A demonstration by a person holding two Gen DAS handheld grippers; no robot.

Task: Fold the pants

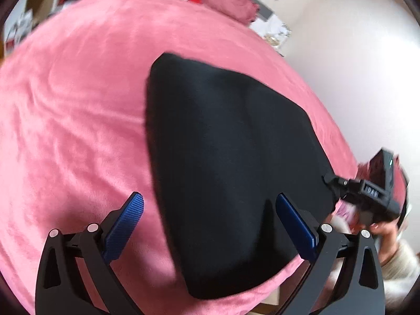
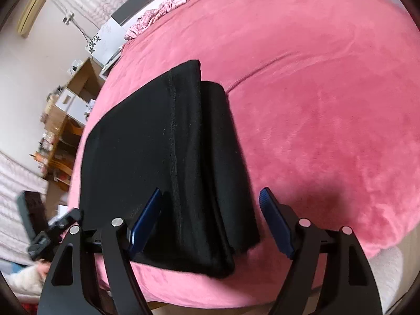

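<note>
Left wrist view: pretty blurry, but the big stuff read fine.
Bed: pink fuzzy fleece blanket filled nearly the whole shot, bit wrinkly on the left side.
Pants: black soft fabric pants lay folded into a flat, roughly rectangular bundle on that blanket, near its front edge. From the right wrist view the pants showed stacked layers along the right side, with a stitched seam running down the top layer.
Pillow: pink fuzzy pillow sat way back at the far end of the bed, well apart from the pants.
Left gripper: black two-finger gripper with blue ribbed pads stood wide open, nothing pinched, the near part of the pants showing between its fingers but no pad pressing on cloth.
Right gripper: same black-and-blue build, jaws spread wide, near end of the folded bundle showing in the gap between them, pads not squeezing it. In the left wrist view it poked in from the right at the bundle's edge.
Hand: a hand with a pale sleeve held that right tool, mostly blurred.
</note>
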